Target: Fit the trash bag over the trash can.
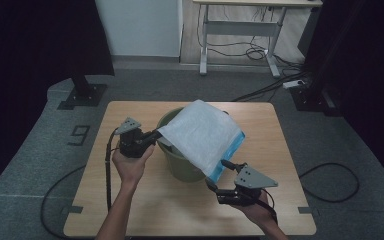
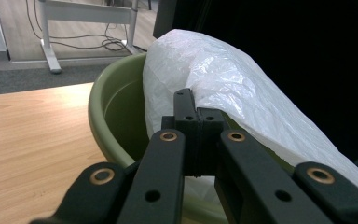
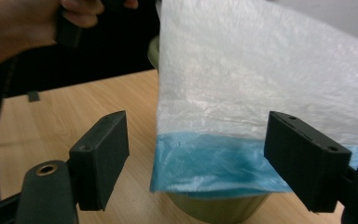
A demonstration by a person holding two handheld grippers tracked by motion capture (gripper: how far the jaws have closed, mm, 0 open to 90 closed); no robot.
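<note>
A white plastic bag (image 1: 202,132) with a blue hem (image 1: 230,152) lies draped over an olive-green bin (image 1: 180,165) in the middle of the wooden table (image 1: 130,200). At the bin's left rim, my left gripper (image 1: 157,134) is shut on the bag's left corner; in the left gripper view its jaws (image 2: 197,116) pinch the white film (image 2: 223,79) above the bin's rim (image 2: 95,107). My right gripper (image 1: 219,174) is open at the bin's front right. In the right gripper view (image 3: 203,156) the blue hem (image 3: 214,163) hangs between the two spread pads (image 3: 102,154), touching neither.
A hand holding the left gripper (image 3: 23,23) shows at the top left of the right gripper view. Beyond the table stand a desk frame (image 1: 240,30) with loose cables (image 1: 260,52), a black stand base (image 1: 82,95) and a floor cable (image 1: 330,182). Dark curtains hang on both sides.
</note>
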